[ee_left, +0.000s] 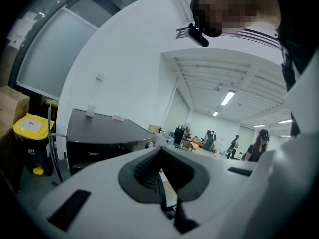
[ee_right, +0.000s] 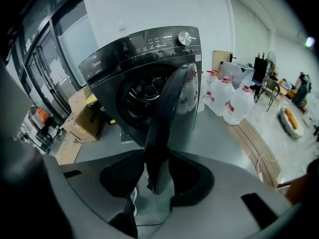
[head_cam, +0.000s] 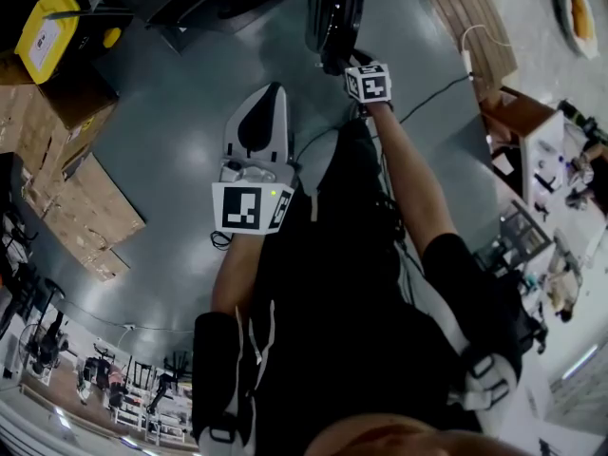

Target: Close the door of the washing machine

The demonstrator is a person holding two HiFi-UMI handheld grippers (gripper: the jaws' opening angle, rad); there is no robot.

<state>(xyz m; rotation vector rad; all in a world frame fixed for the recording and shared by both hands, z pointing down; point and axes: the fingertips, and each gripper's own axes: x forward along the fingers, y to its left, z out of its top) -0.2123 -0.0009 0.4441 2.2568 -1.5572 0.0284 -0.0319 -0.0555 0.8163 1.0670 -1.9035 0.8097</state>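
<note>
The dark front-loading washing machine point(ee_right: 124, 66) stands with its round door point(ee_right: 169, 108) swung open, edge-on to the right gripper view. My right gripper point(ee_right: 157, 176) has the door's edge between its jaws, which are spread wide, and floor shows beside the left pad, so it is open. In the head view this gripper point(head_cam: 353, 65) sits just below the open door point(head_cam: 335, 12). My left gripper point(head_cam: 256, 126) hangs over the grey floor, left of the door and apart from it. Its pads point(ee_left: 149, 171) meet with nothing between them. The machine point(ee_left: 94, 136) lies ahead of it.
Cardboard boxes point(head_cam: 66, 179) and a yellow bin point(head_cam: 43, 31) line the left side. Large water bottles point(ee_right: 232, 101) and a wooden pallet point(head_cam: 475, 17) stand right of the machine. A cable point(head_cam: 427, 98) runs across the floor. People stand far off in the room behind.
</note>
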